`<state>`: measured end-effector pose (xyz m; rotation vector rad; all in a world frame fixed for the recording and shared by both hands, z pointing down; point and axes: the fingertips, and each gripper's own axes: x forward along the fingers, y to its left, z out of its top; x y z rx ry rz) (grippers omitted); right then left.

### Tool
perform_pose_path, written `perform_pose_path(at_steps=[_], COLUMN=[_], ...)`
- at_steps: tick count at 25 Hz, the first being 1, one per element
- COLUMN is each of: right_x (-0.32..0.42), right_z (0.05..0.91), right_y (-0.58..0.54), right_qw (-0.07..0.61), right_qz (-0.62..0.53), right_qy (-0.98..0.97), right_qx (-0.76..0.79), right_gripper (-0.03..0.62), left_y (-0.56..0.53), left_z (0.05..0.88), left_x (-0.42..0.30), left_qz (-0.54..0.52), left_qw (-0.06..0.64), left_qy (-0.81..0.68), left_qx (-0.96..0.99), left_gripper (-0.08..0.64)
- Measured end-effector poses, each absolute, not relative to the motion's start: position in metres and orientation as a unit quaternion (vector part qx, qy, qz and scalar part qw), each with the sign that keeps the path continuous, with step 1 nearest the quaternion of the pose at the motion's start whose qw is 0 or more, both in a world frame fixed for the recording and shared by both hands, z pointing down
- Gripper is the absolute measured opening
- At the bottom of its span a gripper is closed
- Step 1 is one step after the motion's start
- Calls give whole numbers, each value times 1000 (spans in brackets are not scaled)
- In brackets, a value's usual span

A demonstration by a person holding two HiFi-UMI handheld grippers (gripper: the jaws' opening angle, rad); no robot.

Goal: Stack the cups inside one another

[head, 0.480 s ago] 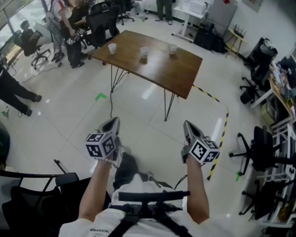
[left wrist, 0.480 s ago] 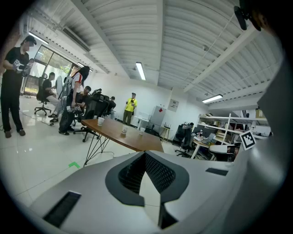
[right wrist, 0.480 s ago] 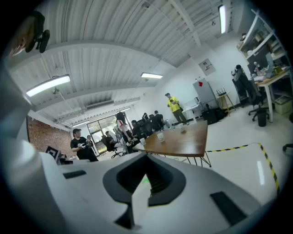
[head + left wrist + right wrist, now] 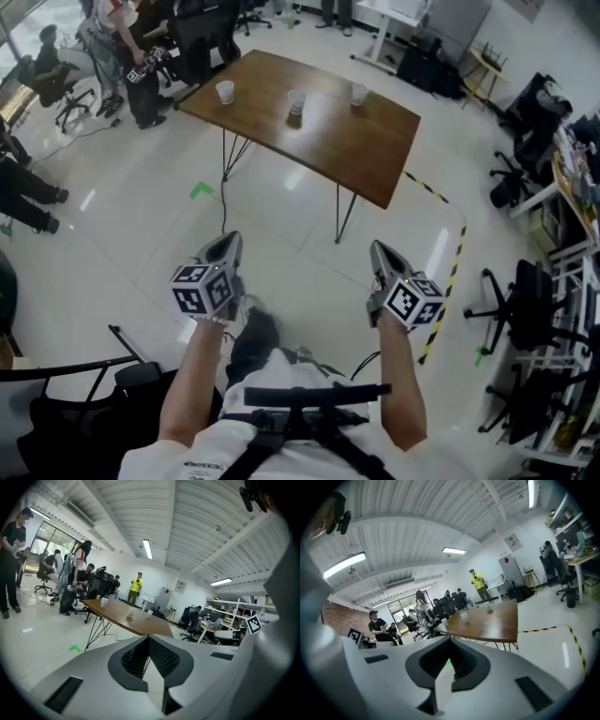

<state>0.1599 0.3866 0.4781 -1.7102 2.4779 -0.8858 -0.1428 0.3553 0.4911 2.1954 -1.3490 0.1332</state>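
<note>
Cups (image 4: 296,101), three, standing apart and unstacked along the far side of the counter (image 4: 356,150); left claw (image 4: 223,251) and right claw (image 4: 382,255), both closed and empty, well short of it, so all stacking remains.

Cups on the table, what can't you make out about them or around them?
- Cups: too small in every view to tell whether they hold anything.
- Table: far legs hidden under its top, head view.
- People behind it: cut off by the head view's top edge.
</note>
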Motion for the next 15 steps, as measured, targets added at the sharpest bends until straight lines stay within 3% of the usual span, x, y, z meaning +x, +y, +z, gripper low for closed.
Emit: perform_pose_path(at_steps=[15], right_x=[76], right_z=[459], right_y=[243], right_qw=[11], right_qz=[-273], right_qy=[799], right_qx=[-536], right_gripper=[3], left_y=[221], left_z=[494], left_x=[-195], left_qz=[64], left_qw=[288], left_qy=[-474], left_qx=[830], left_gripper=[0])
